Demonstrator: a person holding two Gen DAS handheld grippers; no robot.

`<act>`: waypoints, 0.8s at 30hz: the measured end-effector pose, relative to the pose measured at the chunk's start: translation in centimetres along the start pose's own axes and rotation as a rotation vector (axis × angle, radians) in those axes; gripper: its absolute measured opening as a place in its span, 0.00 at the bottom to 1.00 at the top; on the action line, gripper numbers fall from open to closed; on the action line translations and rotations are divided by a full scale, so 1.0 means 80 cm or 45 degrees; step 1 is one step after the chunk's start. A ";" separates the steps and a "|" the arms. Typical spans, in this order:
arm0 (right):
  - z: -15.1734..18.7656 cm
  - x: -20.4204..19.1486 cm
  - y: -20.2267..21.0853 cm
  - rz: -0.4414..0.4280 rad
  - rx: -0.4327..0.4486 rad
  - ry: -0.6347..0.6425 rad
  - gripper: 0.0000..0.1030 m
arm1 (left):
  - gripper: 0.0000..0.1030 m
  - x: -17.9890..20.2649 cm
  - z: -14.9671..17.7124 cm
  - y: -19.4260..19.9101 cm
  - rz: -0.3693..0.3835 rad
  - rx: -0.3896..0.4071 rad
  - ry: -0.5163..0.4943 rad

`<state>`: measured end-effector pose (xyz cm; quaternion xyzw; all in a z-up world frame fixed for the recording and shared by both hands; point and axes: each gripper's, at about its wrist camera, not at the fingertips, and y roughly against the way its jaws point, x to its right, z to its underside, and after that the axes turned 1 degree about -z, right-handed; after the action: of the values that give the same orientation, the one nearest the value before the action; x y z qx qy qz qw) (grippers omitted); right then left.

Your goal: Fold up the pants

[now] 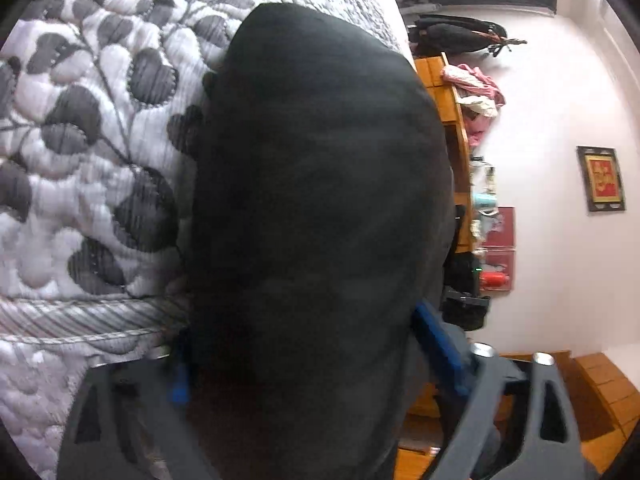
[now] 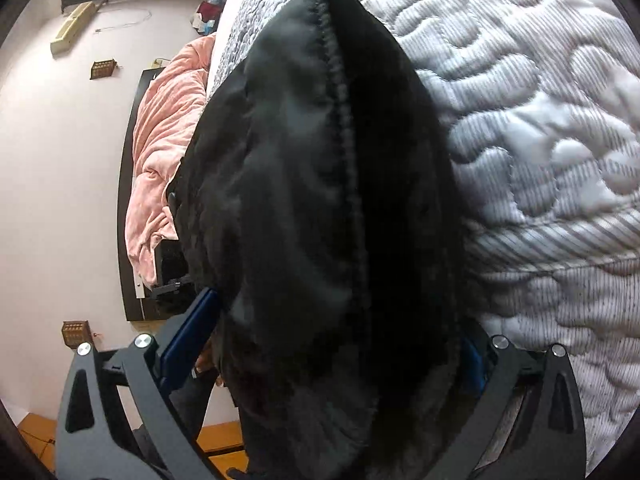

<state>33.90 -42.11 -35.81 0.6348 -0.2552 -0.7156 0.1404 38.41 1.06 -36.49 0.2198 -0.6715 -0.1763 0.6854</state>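
Quilted bedspread [image 1: 92, 152], white with grey leaf print, covers the bed and fills the left of the left wrist view; in the right wrist view [image 2: 540, 128] its plain stippled part fills the right side.

Black pants [image 1: 320, 208], bunched into one thick dark mass, hang across the middle of both views and reach onto the bedspread near the bed's edge; a stitched seam [image 2: 340, 120] runs lengthwise down the fabric in the right wrist view.

Pink blanket [image 2: 164, 152], crumpled, lies beyond the bed's far edge against a dark panel.

Wooden shelf [image 1: 448, 92], orange-brown, stands past the bed's edge with pink clothes heaped on it.

Framed picture [image 1: 602, 178], red and gold, hangs on the pale wall.

Left gripper [image 1: 304, 368]: blue pads sit on either side of the pants (fabric hides the contact, so whether it clamps cannot be told).

Right gripper [image 2: 336, 344]: jaws spread wide with the pants bulging between them; actual grip likewise cannot be told.
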 end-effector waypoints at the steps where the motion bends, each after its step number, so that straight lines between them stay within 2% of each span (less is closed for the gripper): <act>1: 0.001 -0.003 0.000 0.007 0.004 0.010 0.93 | 0.70 0.001 0.001 0.001 -0.008 0.010 0.007; 2: 0.002 -0.009 0.000 0.020 0.008 0.027 0.83 | 0.62 0.004 0.001 0.003 -0.017 0.018 0.004; 5: 0.007 -0.030 0.004 0.035 0.022 0.077 0.64 | 0.46 0.015 0.005 0.013 -0.030 0.043 -0.022; 8: 0.005 -0.059 0.010 0.034 0.035 0.131 0.55 | 0.38 0.034 0.004 0.028 -0.061 0.075 -0.065; 12: -0.010 -0.109 0.009 0.015 0.032 0.227 0.54 | 0.36 0.054 -0.007 0.060 -0.062 0.151 -0.088; 15: -0.043 -0.159 -0.007 0.015 0.021 0.313 0.54 | 0.36 0.064 -0.033 0.089 -0.079 0.216 -0.096; 19: -0.100 -0.203 -0.041 0.022 -0.010 0.367 0.54 | 0.36 0.059 -0.089 0.123 -0.115 0.278 -0.085; 24: -0.170 -0.232 -0.107 0.059 -0.068 0.398 0.54 | 0.36 0.019 -0.164 0.146 -0.164 0.282 -0.018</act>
<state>51.20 -27.79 -25.80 0.7284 -0.2256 -0.6112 0.2118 50.96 10.88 -28.94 0.3355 -0.6762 -0.1462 0.6394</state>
